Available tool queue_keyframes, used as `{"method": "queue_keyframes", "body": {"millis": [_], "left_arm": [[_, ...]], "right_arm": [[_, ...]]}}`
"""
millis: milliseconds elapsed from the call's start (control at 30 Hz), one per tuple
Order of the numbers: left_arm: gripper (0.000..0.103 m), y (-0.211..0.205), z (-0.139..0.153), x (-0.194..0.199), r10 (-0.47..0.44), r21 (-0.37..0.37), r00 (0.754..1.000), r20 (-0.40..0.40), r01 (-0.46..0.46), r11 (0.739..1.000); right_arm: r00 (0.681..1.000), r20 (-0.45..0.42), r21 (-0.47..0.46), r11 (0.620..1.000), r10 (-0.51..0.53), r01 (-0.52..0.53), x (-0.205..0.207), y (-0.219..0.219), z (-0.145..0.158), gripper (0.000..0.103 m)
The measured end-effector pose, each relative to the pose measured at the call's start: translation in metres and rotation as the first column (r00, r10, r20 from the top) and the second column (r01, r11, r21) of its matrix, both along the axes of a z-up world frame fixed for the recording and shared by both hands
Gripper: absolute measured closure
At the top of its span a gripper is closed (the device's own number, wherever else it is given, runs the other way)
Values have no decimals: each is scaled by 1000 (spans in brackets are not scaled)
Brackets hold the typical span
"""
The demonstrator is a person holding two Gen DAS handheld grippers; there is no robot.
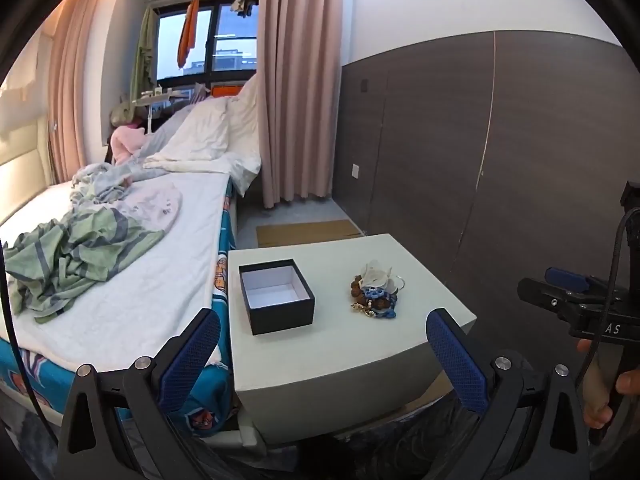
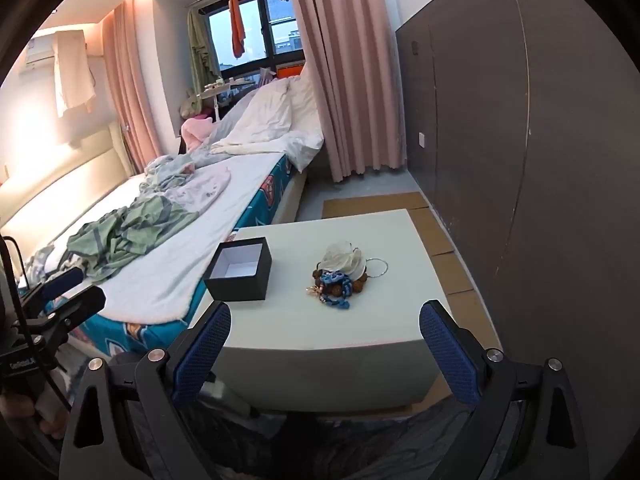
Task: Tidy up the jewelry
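Observation:
A small pile of jewelry lies on a white bedside table: a white flower piece, brown beads, blue braided cord, a metal ring and a gold charm. It also shows in the right wrist view. An open black box with a white inside stands left of the pile, empty; it also shows in the right wrist view. My left gripper is open and empty, held short of the table's near edge. My right gripper is open and empty, also short of the table.
A bed with rumpled clothes and a white duvet runs along the table's left side. A dark panelled wall stands to the right. Cardboard sheets lie on the floor behind and beside the table. A pink curtain hangs beyond.

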State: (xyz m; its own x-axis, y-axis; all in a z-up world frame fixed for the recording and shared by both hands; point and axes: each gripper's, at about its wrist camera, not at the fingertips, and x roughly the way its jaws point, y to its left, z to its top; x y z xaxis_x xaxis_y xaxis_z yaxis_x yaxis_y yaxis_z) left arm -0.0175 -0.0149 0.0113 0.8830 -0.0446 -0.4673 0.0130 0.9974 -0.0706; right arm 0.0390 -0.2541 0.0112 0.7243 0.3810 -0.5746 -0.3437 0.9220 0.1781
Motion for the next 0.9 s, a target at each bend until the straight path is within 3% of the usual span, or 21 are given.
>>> {"method": "queue_keyframes", "body": {"millis": [900], "left_arm": [[0, -5, 6, 2, -23, 7, 1000, 1, 23, 1000]], "right_arm": [[1000, 8, 29, 1000, 4, -5, -6, -2, 8, 7]]}}
